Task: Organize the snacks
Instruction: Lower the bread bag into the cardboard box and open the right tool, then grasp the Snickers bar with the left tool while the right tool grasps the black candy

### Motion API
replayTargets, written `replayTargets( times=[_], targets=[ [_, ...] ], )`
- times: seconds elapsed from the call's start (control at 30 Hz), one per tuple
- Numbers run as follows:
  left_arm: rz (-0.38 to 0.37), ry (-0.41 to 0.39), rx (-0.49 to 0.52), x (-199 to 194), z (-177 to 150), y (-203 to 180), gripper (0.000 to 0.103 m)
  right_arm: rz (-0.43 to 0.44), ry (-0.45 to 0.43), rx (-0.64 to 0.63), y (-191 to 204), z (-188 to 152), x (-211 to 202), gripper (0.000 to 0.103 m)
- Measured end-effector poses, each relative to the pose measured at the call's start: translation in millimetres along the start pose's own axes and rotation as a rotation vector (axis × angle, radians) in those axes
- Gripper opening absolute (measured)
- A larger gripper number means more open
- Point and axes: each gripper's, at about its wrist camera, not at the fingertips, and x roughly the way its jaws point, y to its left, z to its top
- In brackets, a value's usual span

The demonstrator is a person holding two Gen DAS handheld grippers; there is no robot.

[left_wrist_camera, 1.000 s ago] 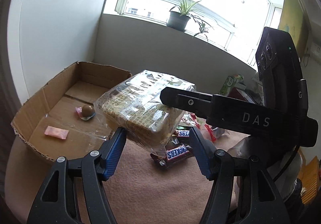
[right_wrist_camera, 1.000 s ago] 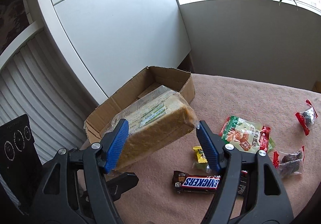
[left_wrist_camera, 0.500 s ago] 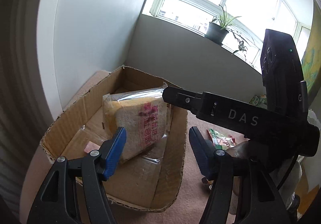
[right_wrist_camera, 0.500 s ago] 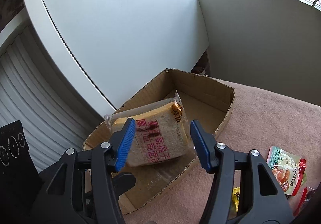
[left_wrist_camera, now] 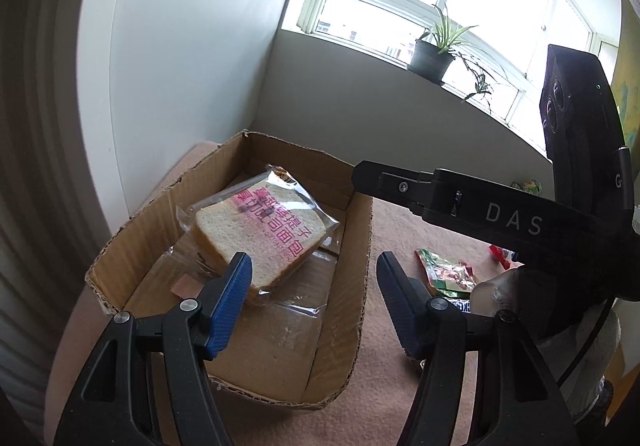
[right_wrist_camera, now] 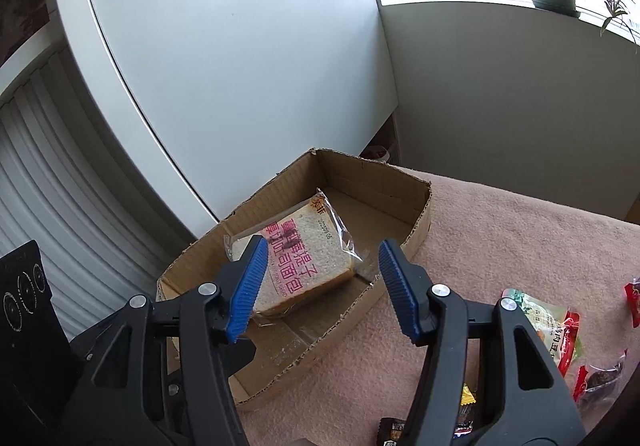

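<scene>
A bag of sliced bread (left_wrist_camera: pixel 264 234) with pink print lies inside the open cardboard box (left_wrist_camera: pixel 352 310); it also shows in the right wrist view (right_wrist_camera: pixel 296 266) inside the box (right_wrist_camera: pixel 416 230). My left gripper (left_wrist_camera: pixel 314 286) is open and empty, just above the box's near end. My right gripper (right_wrist_camera: pixel 320 278) is open and empty above the box; its black body (left_wrist_camera: pixel 500 218) crosses the left wrist view. Neither gripper touches the bread.
A pink cloth (right_wrist_camera: pixel 500 246) covers the table. To the right of the box lie a green-and-red snack packet (right_wrist_camera: pixel 548 322), red wrapped sweets (right_wrist_camera: pixel 600 378), a small yellow packet (right_wrist_camera: pixel 466 400) and a dark bar (right_wrist_camera: pixel 392 432). A white cabinet (right_wrist_camera: pixel 240 66) and a potted plant (left_wrist_camera: pixel 432 54) stand behind.
Both grippers carried the bread from above the table into the box, then opened and let it go. The bread now lies in the box and both grippers have drawn back.
</scene>
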Motion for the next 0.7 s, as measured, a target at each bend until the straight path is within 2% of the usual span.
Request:
replayTargets(
  times=[0.07, 0.13, 0.2, 0.43, 0.7],
  targets=[
    [0.004, -0.008, 0.012, -3, -1, -6, 0.063, -0.019, -0.005, 0.003, -4, -3, -6, 0.062],
    [0.006, -0.015, 0.021, -7, -1, -11, 0.063, -0.038, -0.012, 0.005, -10, -9, -15, 0.071],
    [0.007, -0.022, 0.029, -10, -4, -18, 0.064, -0.059, -0.026, 0.012, -18, -15, -29, 0.074],
    [-0.036, 0.007, 0.038, -9, -18, -39, 0.064, -0.130, -0.066, 0.113, -74, -46, -84, 0.075],
    [-0.087, 0.083, 0.126, 10, -43, -77, 0.064, -0.189, -0.071, 0.206, -131, -84, -128, 0.075]
  ],
)
